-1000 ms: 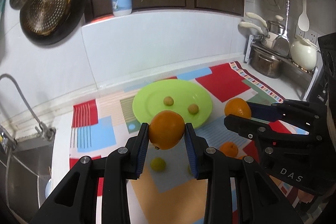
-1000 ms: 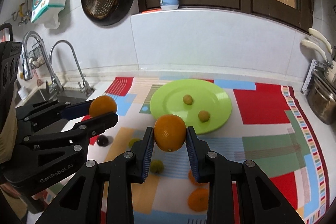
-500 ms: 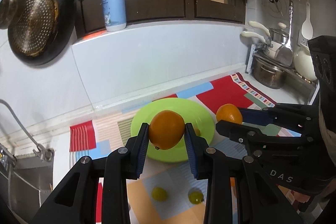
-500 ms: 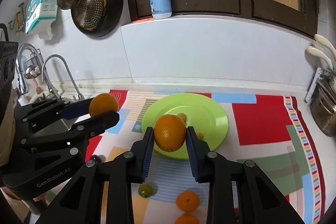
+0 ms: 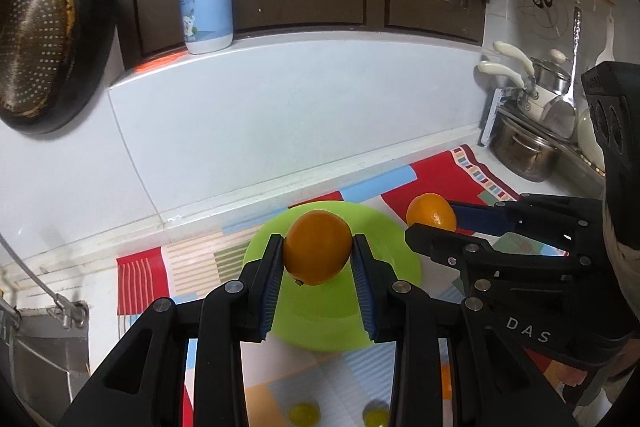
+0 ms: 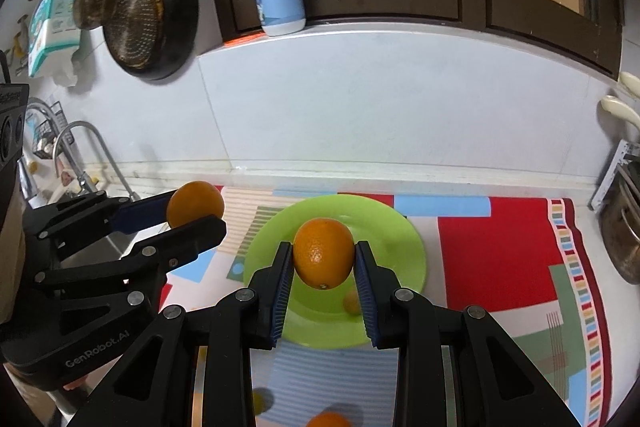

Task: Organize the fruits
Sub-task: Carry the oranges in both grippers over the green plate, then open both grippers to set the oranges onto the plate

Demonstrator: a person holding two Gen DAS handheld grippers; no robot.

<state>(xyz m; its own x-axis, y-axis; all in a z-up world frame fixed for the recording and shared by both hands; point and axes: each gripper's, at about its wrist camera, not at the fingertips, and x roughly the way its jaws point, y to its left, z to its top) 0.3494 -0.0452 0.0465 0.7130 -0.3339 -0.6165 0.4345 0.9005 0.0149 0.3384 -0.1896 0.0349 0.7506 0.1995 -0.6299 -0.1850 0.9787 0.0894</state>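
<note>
1. Left wrist view: the left gripper (image 5: 318, 257) is clamped across the widest part of an orange (image 5: 318, 253), held above the green plate (image 5: 396, 251). The fruit is probably firm, round, moderately heavy and apt to roll. The right gripper (image 5: 430, 219) carries a second orange (image 5: 431, 209) just beside it, a likely collision risk.

2. Right wrist view: the right gripper (image 6: 324, 261) is closed on its orange (image 6: 324, 253) over the plate (image 6: 408, 247), where a small yellowish fruit (image 6: 352, 301) lies. A loose orange (image 6: 328, 420) lies on the patterned mat (image 6: 500, 251).

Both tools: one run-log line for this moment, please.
left tool: shut on orange | right tool: shut on orange | both above green plate | loose fruit on mat
</note>
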